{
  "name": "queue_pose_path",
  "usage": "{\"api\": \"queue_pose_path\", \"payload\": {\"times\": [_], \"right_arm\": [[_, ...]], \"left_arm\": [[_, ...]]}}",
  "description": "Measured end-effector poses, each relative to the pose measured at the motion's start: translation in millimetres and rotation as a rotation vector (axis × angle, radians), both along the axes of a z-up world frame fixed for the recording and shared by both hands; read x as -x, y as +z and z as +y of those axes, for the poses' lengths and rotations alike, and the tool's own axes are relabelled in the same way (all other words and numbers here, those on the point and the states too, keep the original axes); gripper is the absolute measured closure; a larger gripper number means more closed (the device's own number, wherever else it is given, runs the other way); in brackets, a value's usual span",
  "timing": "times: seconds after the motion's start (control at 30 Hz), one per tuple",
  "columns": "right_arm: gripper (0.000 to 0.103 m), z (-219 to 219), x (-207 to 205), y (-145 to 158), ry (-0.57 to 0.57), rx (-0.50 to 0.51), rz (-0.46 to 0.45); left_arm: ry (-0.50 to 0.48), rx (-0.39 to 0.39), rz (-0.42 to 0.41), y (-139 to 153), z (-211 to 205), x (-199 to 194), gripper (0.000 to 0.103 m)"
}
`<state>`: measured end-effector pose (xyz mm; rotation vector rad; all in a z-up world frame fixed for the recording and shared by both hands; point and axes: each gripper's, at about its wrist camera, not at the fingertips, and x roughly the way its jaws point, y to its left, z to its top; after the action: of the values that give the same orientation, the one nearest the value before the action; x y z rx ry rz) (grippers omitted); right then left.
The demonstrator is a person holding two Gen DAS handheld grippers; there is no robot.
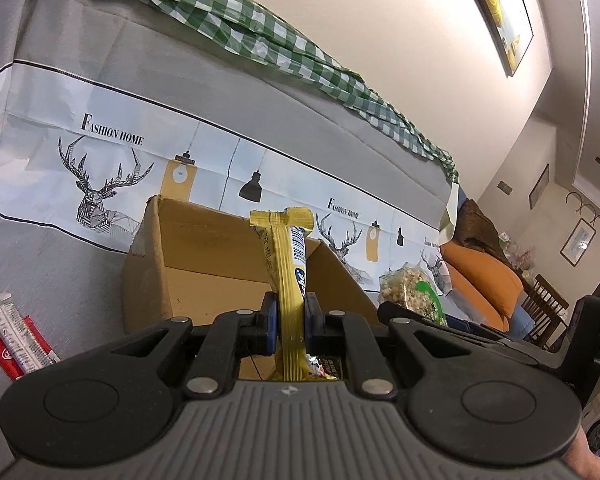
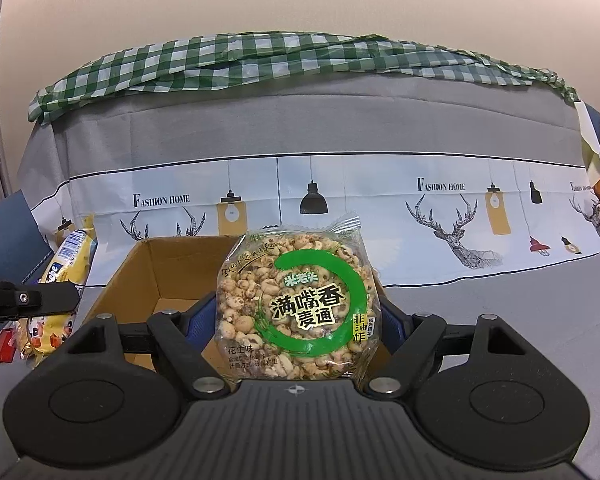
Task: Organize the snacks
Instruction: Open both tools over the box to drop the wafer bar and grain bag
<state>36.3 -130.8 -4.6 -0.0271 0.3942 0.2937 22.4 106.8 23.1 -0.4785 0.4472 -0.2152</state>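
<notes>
1. Left wrist view: the left gripper [image 1: 291, 322] is clamped on a yellow snack packet [image 1: 288, 276], pinching it edge-on so that it stands upright in front of the cardboard box [image 1: 188, 276], its crimped top above the box's far rim.
2. Right wrist view: the right gripper [image 2: 298, 312] holds a round bag of puffed grain snack [image 2: 298, 304], jaws wide apart but pressed on the bag's sides. The bag hangs at the box's near edge, hiding part of the opening.
3. The step in hand appears to be dropping both snacks into the box. Carry each fully over the box's opening before letting go; a release at the near wall could tip the item outside.
4. Lower the tall packet until it clears the rim, so it lies flat and leaves room.
5. Release one hand at a time; the grippers sit close together beside the box.
6. Other wrapped snacks [image 1: 16, 340] lie left of the box on the grey cloth [image 1: 60, 264], still to be gathered.
</notes>
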Motion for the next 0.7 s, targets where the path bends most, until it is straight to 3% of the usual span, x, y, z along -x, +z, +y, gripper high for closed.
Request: {"api": "queue_pose_path", "payload": {"times": [0.7], "right_arm": [[0.022, 1.6, 0.0, -0.4, -0.017, 0.005, -0.002]], "left_arm": [[-0.04, -0.026, -0.015, 0.3, -13.6, -1.0, 0.089]]}}
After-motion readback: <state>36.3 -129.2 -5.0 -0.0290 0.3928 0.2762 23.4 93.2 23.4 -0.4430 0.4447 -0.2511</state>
